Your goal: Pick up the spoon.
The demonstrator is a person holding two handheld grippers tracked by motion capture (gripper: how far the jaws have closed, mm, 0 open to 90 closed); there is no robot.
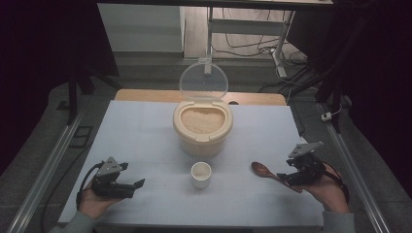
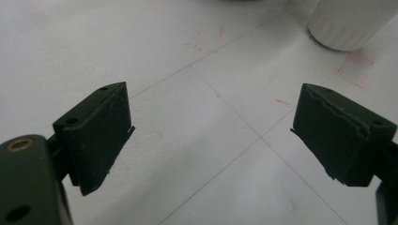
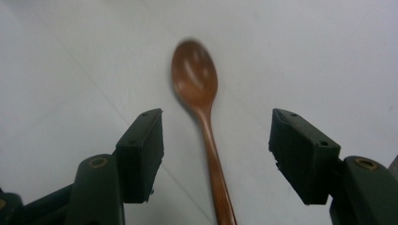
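Spoon (image 3: 202,126) lies flat on the tabletop (image 1: 145,126) between the spread, untouching jaws of the right hand-held gripper (image 3: 216,150), so I judge it best to centre on the thin handle, lower fully, then close squarely.

A brown wooden spoon (image 1: 270,174) is lying at four o'clock from the small white cup (image 1: 201,174), its handle running under the right gripper (image 1: 290,180). The left gripper (image 1: 137,187) is resting at eight o'clock, jaws apart.
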